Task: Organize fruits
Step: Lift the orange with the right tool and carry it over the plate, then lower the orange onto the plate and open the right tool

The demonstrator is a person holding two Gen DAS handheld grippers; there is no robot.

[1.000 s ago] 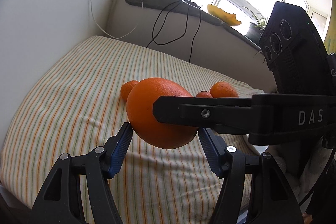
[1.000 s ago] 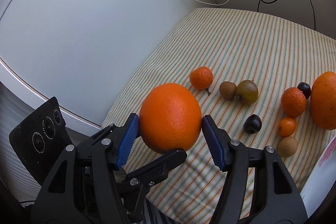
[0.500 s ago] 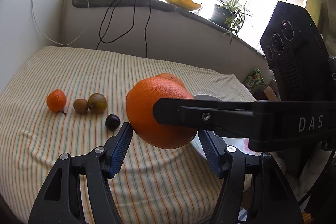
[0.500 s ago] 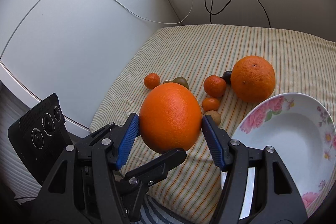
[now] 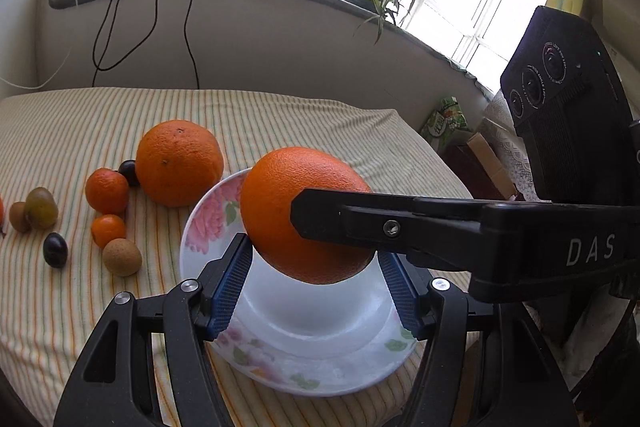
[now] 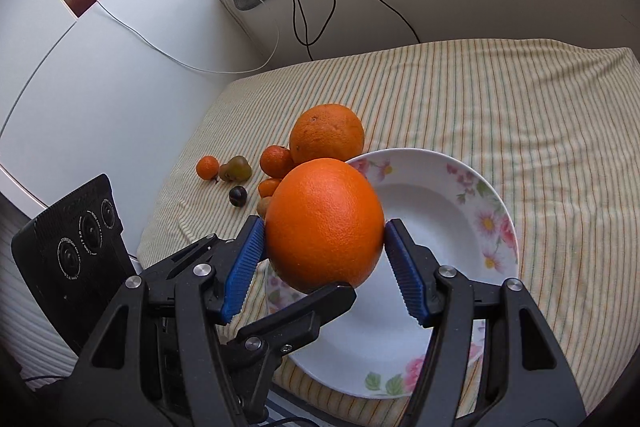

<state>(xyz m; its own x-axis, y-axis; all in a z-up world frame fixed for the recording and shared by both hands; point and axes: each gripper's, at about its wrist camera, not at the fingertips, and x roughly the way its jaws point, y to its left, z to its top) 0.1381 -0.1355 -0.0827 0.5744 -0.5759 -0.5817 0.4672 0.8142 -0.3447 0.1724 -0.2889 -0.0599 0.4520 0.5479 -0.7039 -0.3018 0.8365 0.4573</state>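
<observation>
Both grippers are clamped on the same big orange (image 6: 324,223): the right gripper (image 6: 325,259) squeezes it between its blue pads left and right, and the left gripper (image 5: 314,279) pinches it crosswise, one of its fingers showing as a black bar under the fruit in the right wrist view. So the orange hangs in the air over the near-left part of the floral plate (image 6: 472,227), not touching it. The plate's bowl is bare white, lots of room in there. Its near rim sits close to the front edge of the striped cloth (image 6: 500,99), so not much margin on that side. Just past the plate's far-left rim there's a second large orange (image 5: 179,163), almost touching it, with mandarins (image 5: 106,190), a dark plum (image 5: 55,255) and brownish fruits clustered further left. The right and far stretch of cloth is open.
</observation>
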